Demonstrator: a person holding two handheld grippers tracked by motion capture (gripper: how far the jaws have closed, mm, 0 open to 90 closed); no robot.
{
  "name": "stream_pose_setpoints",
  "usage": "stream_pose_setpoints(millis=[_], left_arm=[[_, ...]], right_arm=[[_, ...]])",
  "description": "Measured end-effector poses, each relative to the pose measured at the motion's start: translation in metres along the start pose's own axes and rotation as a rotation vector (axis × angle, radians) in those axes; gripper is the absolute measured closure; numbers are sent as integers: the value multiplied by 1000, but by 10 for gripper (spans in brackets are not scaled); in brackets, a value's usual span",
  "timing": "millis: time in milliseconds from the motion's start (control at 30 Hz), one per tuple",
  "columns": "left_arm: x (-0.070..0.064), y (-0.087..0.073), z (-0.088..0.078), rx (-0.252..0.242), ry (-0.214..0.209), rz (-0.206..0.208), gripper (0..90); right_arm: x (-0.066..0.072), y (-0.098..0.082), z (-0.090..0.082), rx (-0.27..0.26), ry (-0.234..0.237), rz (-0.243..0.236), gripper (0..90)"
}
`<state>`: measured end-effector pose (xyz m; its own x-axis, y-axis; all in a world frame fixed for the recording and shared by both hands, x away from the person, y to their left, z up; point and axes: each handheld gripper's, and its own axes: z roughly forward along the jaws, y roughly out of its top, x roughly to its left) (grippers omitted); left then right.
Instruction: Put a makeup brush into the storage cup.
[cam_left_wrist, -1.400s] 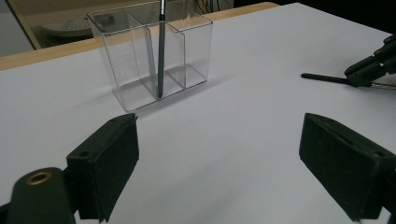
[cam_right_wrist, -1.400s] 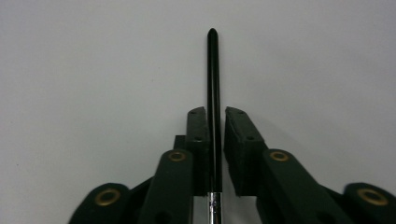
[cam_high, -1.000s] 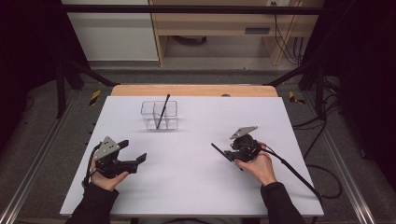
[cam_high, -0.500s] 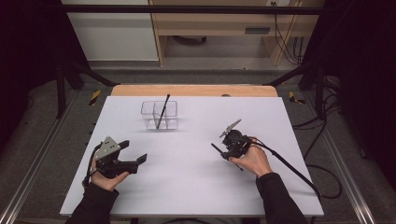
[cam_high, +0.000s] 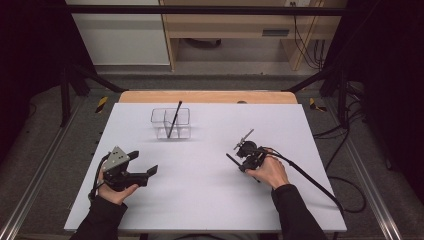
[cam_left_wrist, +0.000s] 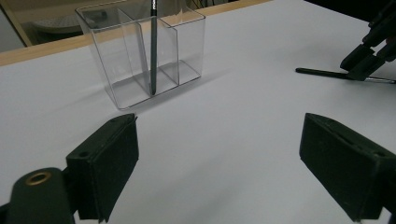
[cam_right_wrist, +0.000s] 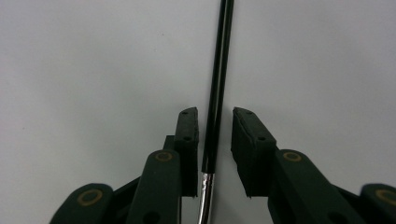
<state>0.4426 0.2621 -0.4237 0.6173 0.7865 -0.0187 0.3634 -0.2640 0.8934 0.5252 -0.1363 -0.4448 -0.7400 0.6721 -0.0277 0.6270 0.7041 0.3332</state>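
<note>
Grasp step: right gripper (cam_right_wrist: 214, 135), jaws just closing, straddles the slim black pen (cam_right_wrist: 220, 70) untouched; next, clamp. Left gripper (cam_left_wrist: 219, 158), at eight o'clock, released.

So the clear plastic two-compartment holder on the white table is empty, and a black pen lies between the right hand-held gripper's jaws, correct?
Not quite: the clear plastic two-compartment holder is not empty. The left gripper view shows a dark pen standing in it. The rest holds: a black pen lies on the white table between the jaws of the right hand-held gripper.
</note>
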Motion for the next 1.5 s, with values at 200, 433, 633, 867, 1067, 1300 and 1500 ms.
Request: stream_pose_setpoints(millis=[200,433,633,867,1067,1300,1500], left_arm=[[0,0,0,3,0,2,116],[-1,0,1,5,-1,5,116],[-1,0,1,6,-2,6,116],[-3,2,2,7,-7,20,118],[-8,7,2,10,-23,40,118],[-17,13,8,32,-49,80,117],[-28,19,17,72,-79,148,118]], right_arm=[[-3,-1,4,8,6,-18,776],[-2,-1,4,17,21,23,835],[-3,0,4,20,28,36,839],[-2,-1,-9,-38,51,18,838],[-3,-4,-29,-94,84,-5,838],[3,-5,-44,-135,125,-32,838],[13,-2,-56,-149,145,-88,838]])
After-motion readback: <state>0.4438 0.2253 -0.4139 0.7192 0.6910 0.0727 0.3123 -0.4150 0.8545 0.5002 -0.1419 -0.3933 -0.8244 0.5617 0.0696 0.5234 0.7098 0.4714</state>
